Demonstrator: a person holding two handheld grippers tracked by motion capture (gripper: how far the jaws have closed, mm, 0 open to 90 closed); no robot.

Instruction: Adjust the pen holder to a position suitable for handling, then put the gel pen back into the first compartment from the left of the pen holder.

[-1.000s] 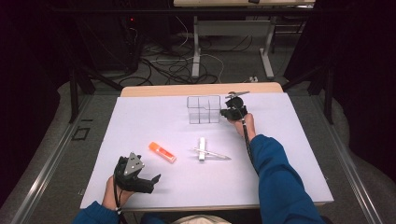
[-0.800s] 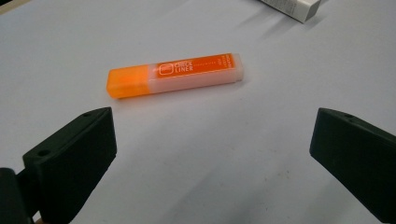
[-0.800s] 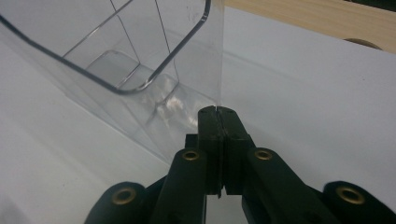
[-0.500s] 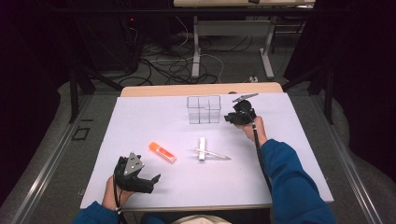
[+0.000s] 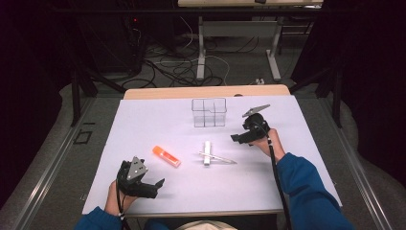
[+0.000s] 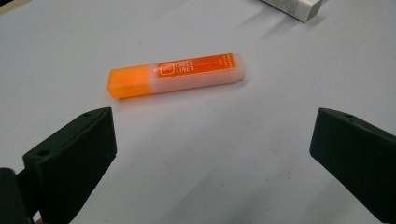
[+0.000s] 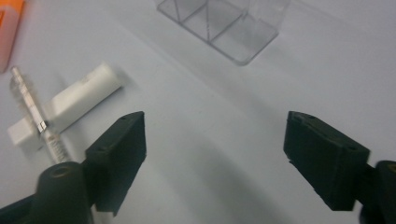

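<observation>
From the high view, your right gripper [image 5: 238,138] sits at four o'clock of the clear divided box [image 5: 209,112], its jaws having just opened wide on nothing. Your left gripper view shows wide, empty jaws, the orange highlighter [image 6: 176,74] at twelve o'clock. Your right gripper view puts the white stick [image 7: 65,103] at ten o'clock.

Marker [image 5: 166,156] left of eraser [image 5: 207,153]; divided box [image 5: 209,112] behind them.
</observation>
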